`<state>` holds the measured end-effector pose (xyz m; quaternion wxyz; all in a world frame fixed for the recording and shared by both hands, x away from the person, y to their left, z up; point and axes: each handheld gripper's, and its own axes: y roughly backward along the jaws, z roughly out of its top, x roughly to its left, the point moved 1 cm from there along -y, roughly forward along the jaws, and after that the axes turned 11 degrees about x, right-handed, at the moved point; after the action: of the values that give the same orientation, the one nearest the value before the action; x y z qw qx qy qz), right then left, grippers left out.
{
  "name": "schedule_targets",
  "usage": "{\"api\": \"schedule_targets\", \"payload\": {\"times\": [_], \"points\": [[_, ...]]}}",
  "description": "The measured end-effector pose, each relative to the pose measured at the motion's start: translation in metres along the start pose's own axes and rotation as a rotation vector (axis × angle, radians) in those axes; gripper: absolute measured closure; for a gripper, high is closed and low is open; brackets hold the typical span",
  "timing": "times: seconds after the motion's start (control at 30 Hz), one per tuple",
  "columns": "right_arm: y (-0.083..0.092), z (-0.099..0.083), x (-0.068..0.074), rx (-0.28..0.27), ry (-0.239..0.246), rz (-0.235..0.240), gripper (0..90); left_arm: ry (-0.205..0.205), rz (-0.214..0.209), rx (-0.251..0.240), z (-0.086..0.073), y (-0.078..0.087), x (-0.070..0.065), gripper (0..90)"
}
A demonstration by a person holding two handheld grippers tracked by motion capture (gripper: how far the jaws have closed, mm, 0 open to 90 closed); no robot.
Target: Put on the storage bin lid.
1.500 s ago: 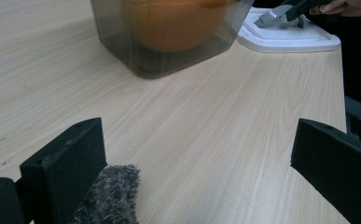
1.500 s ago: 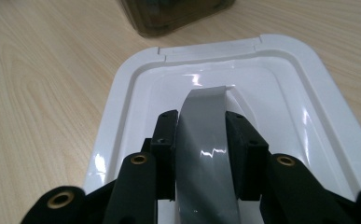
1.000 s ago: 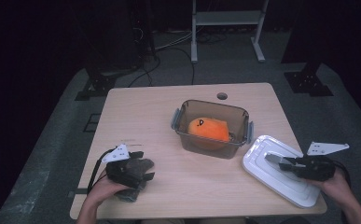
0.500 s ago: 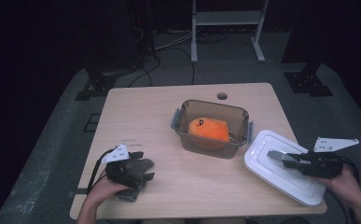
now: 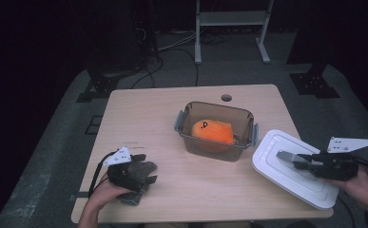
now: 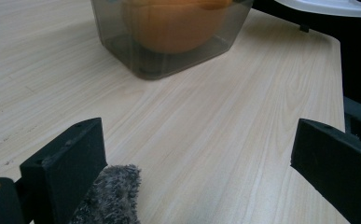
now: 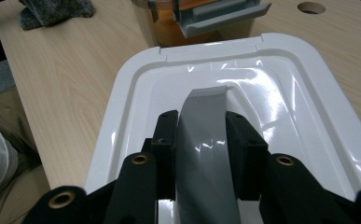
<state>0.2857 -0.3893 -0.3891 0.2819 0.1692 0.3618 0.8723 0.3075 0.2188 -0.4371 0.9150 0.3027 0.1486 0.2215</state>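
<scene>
Right gripper (image 7: 201,135) is closed tight on a grey handle (image 7: 205,140), w/ the jaws pressed to both its sides; the handle's tip sticks out fwd past the jaws. Directly under and ahead of this gripper is a white lid (image 7: 281,79), lying flat on the desk (image 5: 148,114) near its right edge. High view: right gripper (image 5: 298,159) sits over the lid (image 5: 286,178), held by the right hand (image 5: 357,178).

Just beyond the lid's far edge, ahead of the right gripper: a clear container (image 5: 216,130) w/ grey side latches, an orange object (image 5: 212,131) inside it. Lid and container are v. close; can't tell if touching.

Left gripper (image 5: 141,171) is wide open, nothing betw. the jaws. A grey fuzzy cloth (image 6: 110,196) lies against the inside of its left jaw, low in left gripper view. High view: cloth (image 5: 146,168) is under/around that gripper. Container (image 6: 169,37) is well ahead of the left gripper, bare desk betw. them.
</scene>
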Motion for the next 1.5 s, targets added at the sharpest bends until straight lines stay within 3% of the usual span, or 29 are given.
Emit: {"api": "schedule_targets", "payload": {"times": [0.63, 1.1, 1.5], "points": [[0.026, 0.016, 0.005, -0.044, 0.027, 0.003, 66.1, 0.001, -0.001, 0.002, 0.0, 0.0, 0.0, 2.3], [0.03, 0.055, 0.009, -0.058, 0.078, 0.032, 66.1, -0.002, 0.003, 0.004, 0.0, 0.0, 0.0, 2.4], [0.017, 0.089, 0.009, -0.049, 0.117, 0.063, 66.1, -0.001, 0.003, 0.005, -0.001, 0.001, 0.001, 2.3]]}}
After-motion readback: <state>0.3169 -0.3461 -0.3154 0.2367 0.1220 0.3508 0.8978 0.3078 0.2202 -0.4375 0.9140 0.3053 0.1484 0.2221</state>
